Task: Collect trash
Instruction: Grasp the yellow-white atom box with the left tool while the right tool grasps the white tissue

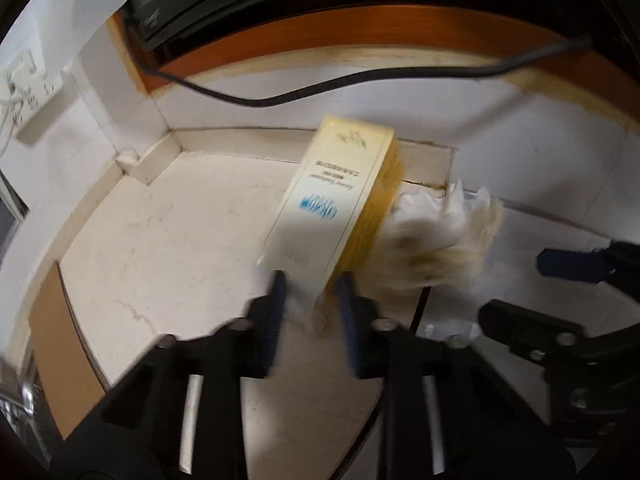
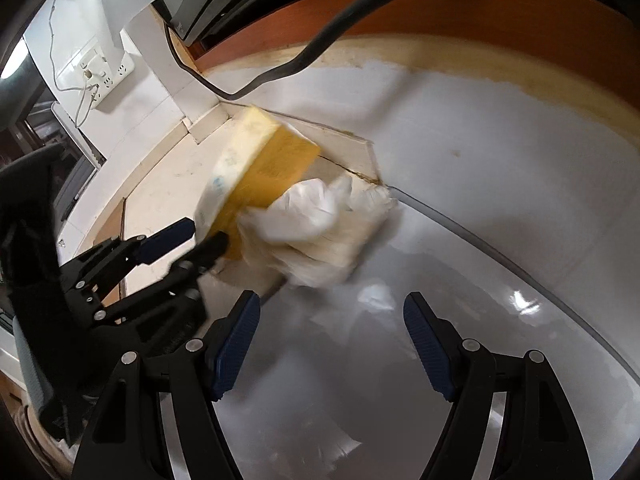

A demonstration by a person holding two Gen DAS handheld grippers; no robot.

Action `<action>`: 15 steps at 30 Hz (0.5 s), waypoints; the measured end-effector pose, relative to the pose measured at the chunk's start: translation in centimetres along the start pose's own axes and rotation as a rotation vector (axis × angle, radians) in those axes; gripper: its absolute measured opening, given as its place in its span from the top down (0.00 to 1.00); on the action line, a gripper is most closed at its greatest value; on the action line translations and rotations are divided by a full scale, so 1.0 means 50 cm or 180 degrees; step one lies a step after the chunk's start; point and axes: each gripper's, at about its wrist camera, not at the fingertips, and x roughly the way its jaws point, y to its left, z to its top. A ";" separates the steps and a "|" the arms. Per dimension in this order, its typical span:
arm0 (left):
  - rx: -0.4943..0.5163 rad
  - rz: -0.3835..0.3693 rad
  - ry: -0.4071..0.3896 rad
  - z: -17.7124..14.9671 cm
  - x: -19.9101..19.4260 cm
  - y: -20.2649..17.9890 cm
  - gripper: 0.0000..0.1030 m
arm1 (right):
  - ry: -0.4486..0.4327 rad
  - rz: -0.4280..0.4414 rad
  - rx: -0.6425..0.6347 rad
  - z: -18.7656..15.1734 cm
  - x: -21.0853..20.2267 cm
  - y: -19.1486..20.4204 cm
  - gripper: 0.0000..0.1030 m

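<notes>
so the left gripper [image 1: 310,280] has its fingers clamped on the near end of the cream-and-yellow box [image 1: 340,196] down on the floor [image 1: 160,248], right gripper [image 2: 332,320] wide open, holding nothing, and such an end-only pinch could let it swing loose onto the crumpled wrapper [image 2: 320,216].

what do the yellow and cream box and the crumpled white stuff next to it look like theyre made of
Box: probably thin printed cardboard, with flat faces, crisp folded edges and a slight sheen.
White stuff: looks like thin plastic film, maybe a bag or wrapper, crumpled and partly translucent; blur leaves tissue paper possible.
</notes>
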 end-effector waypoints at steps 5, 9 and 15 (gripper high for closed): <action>-0.0377 -0.0121 0.0233 -0.006 0.008 0.059 0.95 | 0.0022 0.0054 0.0073 0.018 0.022 0.015 0.26; -0.0604 -0.0153 0.0435 -0.011 0.000 0.098 0.95 | -0.0016 0.0197 0.0290 0.044 0.035 0.020 0.26; -0.0764 -0.0207 0.0712 0.003 -0.024 0.153 0.94 | 0.0059 0.0216 0.0417 0.084 0.095 0.042 0.26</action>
